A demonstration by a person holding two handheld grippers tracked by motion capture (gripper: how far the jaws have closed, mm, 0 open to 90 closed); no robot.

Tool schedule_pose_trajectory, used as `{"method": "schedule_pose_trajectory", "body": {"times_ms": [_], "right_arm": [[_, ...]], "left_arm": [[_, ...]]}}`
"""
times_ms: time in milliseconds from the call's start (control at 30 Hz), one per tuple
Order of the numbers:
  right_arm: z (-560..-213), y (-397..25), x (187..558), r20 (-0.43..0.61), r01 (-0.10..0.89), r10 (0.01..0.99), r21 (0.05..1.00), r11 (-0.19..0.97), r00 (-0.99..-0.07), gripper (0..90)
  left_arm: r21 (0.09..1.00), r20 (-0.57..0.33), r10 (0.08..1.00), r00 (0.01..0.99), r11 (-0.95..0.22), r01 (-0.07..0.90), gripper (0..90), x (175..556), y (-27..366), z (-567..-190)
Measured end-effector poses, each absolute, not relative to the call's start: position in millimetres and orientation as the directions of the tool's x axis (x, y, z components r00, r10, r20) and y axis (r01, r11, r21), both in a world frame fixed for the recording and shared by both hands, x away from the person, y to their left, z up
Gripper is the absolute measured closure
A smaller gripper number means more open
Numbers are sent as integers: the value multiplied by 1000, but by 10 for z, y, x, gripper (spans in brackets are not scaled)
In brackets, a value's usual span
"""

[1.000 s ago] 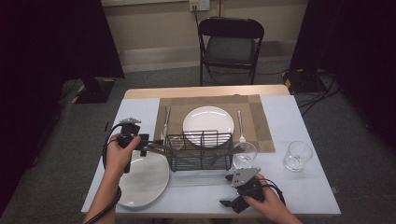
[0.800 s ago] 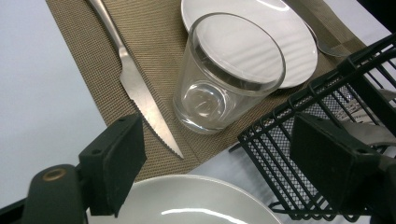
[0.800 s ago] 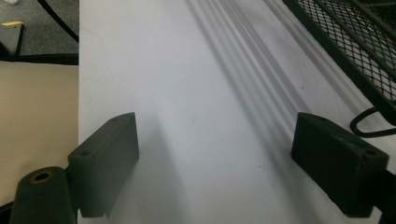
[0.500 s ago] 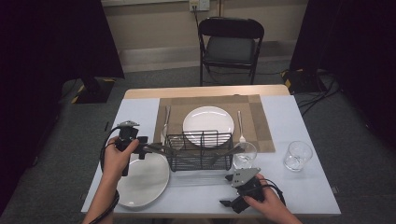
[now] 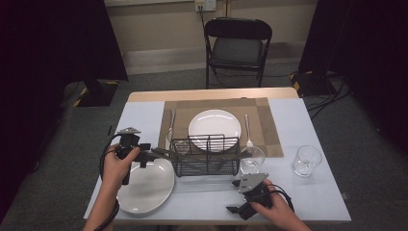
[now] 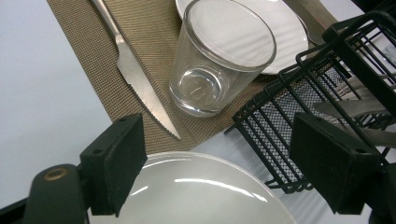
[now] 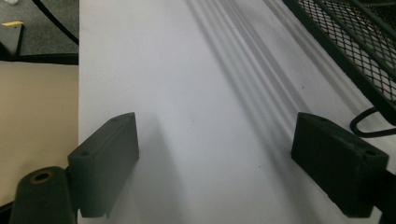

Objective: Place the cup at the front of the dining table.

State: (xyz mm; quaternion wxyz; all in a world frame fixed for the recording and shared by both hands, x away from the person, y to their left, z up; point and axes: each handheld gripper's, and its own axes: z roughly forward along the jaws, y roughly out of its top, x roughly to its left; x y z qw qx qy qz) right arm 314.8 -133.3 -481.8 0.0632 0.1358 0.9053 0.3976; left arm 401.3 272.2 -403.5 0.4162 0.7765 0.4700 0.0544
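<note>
Left gripper (image 6: 224, 172) jaws wide, empty, above near plate (image 6: 196, 196); drop squarely on rim. Right gripper (image 7: 224, 172) agape, idle.

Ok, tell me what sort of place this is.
Probably a lab or studio rigged as a dining setup, not a home. A lone table carries a placemat with a plate, dark curtains hang at both sides, and cables trail over the carpeted floor by a folding chair.

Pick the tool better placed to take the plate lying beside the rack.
Left. The left tool hovers open right over the plate, whose rim sits between its jaws. The right tool rests open on bare table past the rack.
</note>
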Motion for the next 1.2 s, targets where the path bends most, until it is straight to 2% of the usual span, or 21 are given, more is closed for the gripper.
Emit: {"method": "schedule_pose_trajectory", "body": {"times_ms": [1200], "right_arm": [[-4818,-1333,3147,-6,196,296,737,647,-955,139]], "left_arm": [[691,-311,768,559,-222,688,187,3844,2852,-4112]]}}
